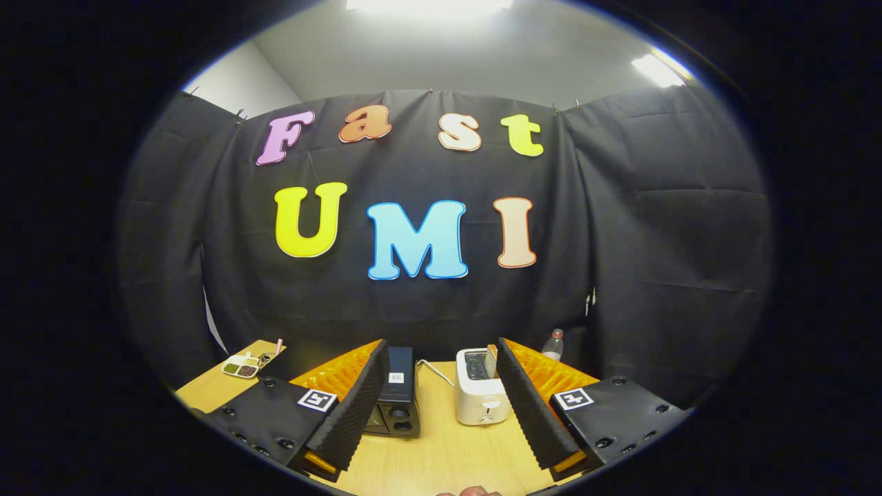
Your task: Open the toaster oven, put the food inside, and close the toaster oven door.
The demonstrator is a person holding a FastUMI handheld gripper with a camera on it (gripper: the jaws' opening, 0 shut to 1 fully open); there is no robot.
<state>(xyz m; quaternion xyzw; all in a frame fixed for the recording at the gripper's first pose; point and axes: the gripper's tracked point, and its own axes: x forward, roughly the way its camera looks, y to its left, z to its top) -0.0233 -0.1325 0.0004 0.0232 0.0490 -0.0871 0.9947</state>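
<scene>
My gripper [439,342] is open wide and held above the wooden table [441,458], with nothing between its fingers. A black toaster oven [398,396] stands on the table just ahead, close to the left finger [351,406], which hides its left part and door. Its knobs face me. I cannot tell whether the door is open. To its right stands a white pop-up toaster [481,399] with a slice of bread [491,358] sticking out of a slot, right beside the right finger [527,406].
A small compartment tray [241,366] with bits of food lies at the table's far left corner. A plastic bottle [553,344] stands beyond the right finger. A thin metal piece [434,370] lies between the two appliances. A person's fingertips [470,491] show at the table's near edge.
</scene>
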